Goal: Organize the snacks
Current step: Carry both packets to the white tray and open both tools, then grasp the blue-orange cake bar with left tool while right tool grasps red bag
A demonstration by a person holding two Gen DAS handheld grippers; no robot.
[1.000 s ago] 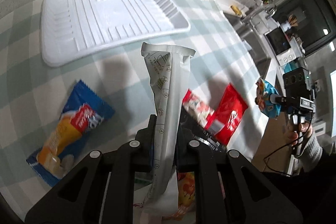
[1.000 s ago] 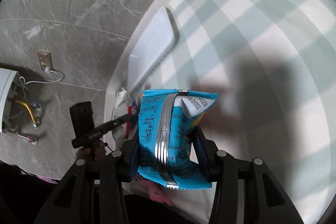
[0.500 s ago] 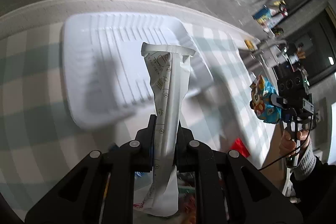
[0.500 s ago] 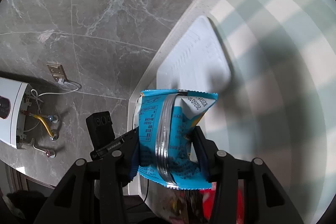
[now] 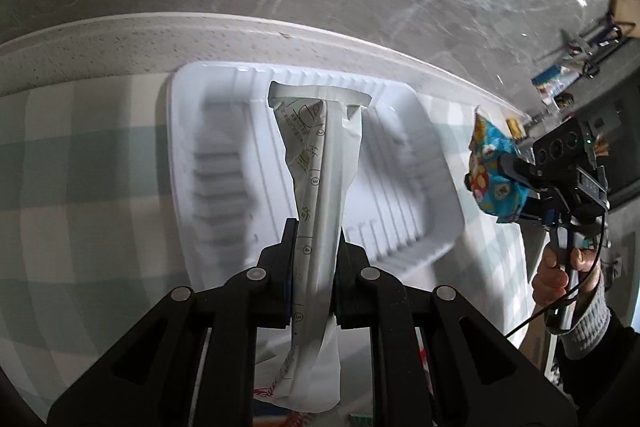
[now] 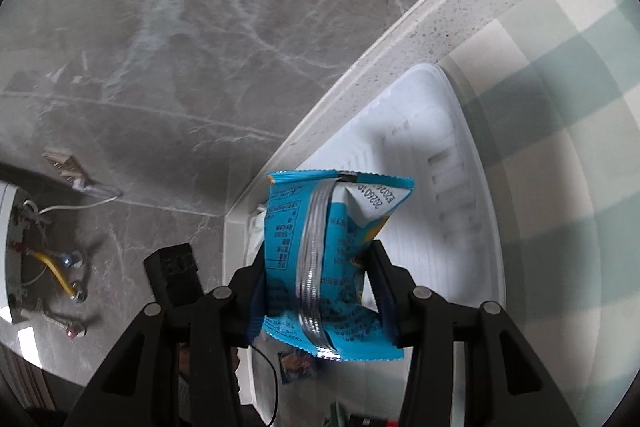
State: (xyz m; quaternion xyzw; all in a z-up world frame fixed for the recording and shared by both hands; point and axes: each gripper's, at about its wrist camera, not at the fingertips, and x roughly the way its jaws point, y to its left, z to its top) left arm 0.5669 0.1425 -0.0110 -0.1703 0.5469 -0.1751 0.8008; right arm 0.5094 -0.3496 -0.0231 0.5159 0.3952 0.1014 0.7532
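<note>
A: Where are the two packets?

B: Each is in a tool. The left tool (image 5: 312,267) is clenched on the white packet (image 5: 320,163), pinching it thin near its lower half. The right tool (image 6: 320,279) grips the blue packet (image 6: 332,259) across its middle, jaws part open around its bulk.

A: And the tray?

B: The tray (image 5: 400,211) sits on the checked table (image 5: 80,187), near the table's far edge. It looks bare, ribs showing.

A: Which way does it lie from each tool?

B: From the left tool it is straight ahead and below; the white packet's upper end hangs in front of the tray's middle. The packet's long axis runs along the tool's pointing line and roughly along the ribs. From the right tool the tray is ahead and slightly right, with the blue packet in front of its near end.

A: Which hand is nearer?

B: I'd judge the left, since it is already centred over the tray. In the left view the right tool appears beyond the tray's right rim, held by a hand (image 5: 560,267).
</note>
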